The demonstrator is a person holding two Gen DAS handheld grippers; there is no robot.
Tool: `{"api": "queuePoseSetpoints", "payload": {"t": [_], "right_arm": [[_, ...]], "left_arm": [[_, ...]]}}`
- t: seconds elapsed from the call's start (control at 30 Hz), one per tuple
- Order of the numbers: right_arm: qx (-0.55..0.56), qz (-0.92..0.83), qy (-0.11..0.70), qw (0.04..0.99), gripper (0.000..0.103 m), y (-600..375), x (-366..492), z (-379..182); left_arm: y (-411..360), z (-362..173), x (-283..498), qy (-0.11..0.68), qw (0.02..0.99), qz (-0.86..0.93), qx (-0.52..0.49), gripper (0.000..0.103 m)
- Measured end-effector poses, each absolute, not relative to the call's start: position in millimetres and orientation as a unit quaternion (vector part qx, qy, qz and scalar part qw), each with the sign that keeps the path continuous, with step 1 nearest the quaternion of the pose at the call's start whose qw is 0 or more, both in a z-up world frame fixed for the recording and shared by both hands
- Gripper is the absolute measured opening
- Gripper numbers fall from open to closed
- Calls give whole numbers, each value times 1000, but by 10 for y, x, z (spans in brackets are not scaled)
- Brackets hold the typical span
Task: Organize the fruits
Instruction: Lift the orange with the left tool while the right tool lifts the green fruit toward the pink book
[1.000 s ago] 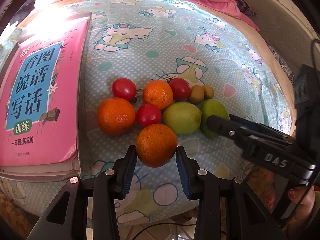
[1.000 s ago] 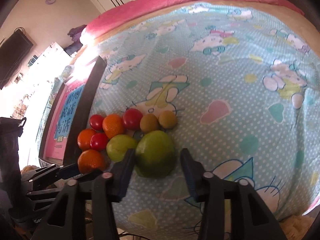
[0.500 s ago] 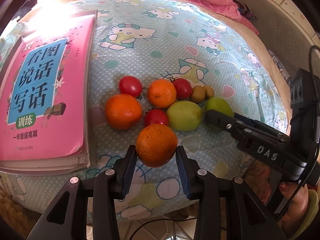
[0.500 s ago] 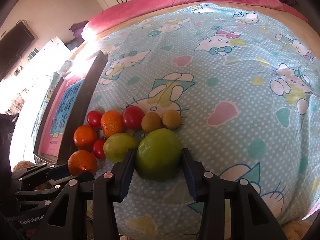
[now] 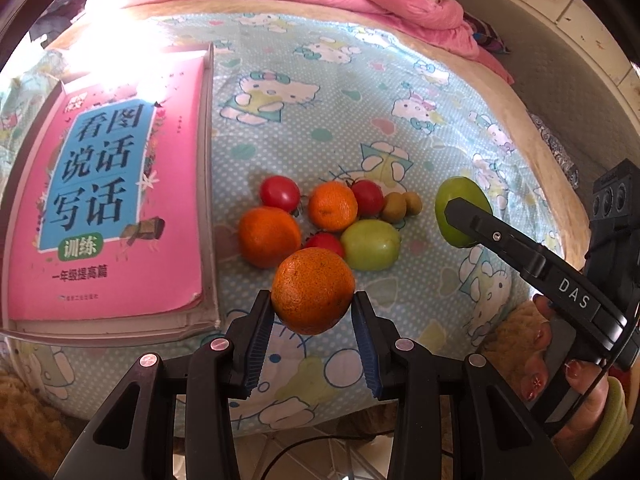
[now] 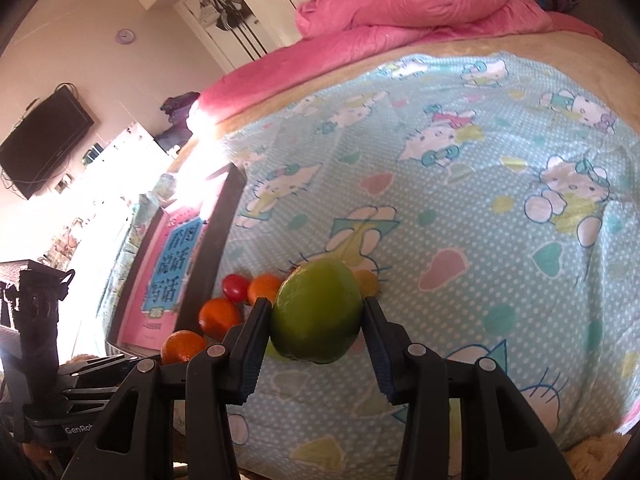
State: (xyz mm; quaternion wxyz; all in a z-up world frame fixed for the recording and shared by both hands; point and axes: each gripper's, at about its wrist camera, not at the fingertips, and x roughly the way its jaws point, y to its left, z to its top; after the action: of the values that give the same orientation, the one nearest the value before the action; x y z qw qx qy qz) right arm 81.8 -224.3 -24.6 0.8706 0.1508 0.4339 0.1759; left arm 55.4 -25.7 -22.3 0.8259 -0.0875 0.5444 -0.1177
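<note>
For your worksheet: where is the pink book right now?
In the left wrist view, the pink book lies on the bedspread, left of the fruit cluster, nearest an orange.

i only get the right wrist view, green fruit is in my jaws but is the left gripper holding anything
Observer: Yes, the left gripper is shut on an orange, pads pressing both its sides.
Operator: what's left in the pile, my fruit blocks it
Observer: A second green fruit lies there, beside two oranges, three tomatoes and two small brown fruits.
Operator: is my green fruit clear of the pile
Observer: From the left wrist, your green fruit sits apart, to the right of the pile, in the right gripper.
</note>
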Motion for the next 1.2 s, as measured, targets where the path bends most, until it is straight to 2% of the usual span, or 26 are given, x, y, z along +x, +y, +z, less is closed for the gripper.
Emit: {"api": "queuePoseSetpoints", "payload": {"t": [0.43, 1.2], "right_arm": [[133, 225, 399, 879, 46, -1908, 667, -80], [86, 307, 399, 860, 46, -1027, 486, -72]], "left_arm": [[164, -13, 516, 517, 846, -78, -104, 41], [1080, -46, 446, 505, 849, 18, -156, 41]]}}
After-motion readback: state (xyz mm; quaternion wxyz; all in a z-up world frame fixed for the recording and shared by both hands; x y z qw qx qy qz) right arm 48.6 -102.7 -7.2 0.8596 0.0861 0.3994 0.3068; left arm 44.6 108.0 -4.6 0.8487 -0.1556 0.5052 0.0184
